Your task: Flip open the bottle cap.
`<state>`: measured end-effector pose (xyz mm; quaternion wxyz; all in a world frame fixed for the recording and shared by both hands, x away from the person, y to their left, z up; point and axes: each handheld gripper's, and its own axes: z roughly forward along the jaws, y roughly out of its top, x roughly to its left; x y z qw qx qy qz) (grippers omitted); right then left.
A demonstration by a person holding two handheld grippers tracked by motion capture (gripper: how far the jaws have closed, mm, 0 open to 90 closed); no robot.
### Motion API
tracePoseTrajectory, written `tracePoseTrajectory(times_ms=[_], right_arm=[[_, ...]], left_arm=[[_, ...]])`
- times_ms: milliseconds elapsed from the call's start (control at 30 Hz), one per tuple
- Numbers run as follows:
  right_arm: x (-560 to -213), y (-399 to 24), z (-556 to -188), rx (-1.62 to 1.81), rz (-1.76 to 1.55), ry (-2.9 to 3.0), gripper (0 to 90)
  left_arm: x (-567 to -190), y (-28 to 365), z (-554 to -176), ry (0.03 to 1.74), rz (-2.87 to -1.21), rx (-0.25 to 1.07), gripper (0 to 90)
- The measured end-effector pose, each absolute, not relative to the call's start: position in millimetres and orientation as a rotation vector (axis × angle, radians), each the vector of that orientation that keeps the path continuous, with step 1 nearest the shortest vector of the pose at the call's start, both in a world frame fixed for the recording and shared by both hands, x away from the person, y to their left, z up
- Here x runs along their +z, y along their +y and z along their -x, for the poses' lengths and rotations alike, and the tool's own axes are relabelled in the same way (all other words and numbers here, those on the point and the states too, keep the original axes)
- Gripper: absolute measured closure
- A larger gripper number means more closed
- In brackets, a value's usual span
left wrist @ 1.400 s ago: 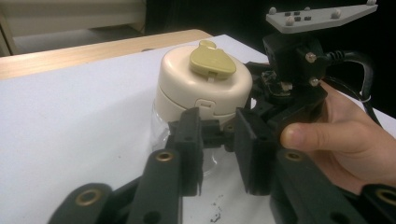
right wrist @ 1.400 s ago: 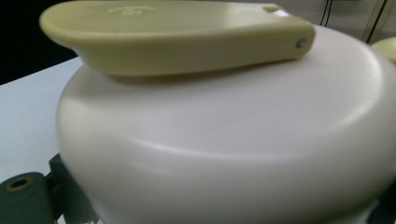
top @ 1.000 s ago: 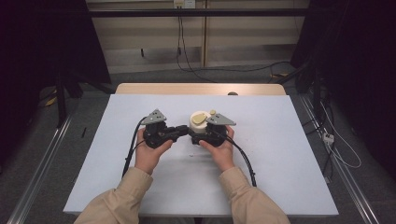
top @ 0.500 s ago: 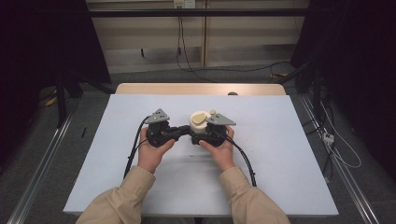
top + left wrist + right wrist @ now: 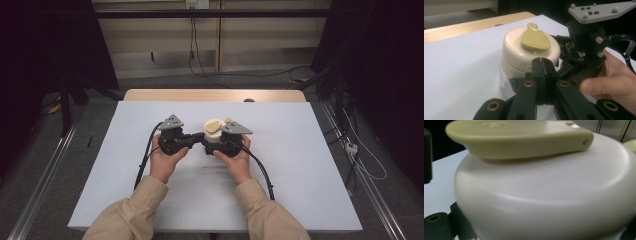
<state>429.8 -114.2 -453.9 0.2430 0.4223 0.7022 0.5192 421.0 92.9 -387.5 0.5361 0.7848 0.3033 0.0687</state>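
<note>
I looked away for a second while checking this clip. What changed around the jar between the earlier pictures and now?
Very little. The left tool has just closed its jaws fully, and they meet in front of the cream-lidded jar with nothing between them. The right tool is at the jar as before, and the jar, both hands and the white table stayed put.

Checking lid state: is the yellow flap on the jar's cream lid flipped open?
No, the yellow flap lies flat on the cream lid.
</note>
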Motion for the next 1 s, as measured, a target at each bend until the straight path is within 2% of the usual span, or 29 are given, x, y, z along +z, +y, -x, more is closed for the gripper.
tracePoseTrajectory(times_ms=[1000], right_arm=[[-454.3,-114.2,-429.4,1.417,-1.154,1.919,5.9]], left_arm=[[-385.2,84.4,-428.2,0.733,-1.904,0.214,90.0]])
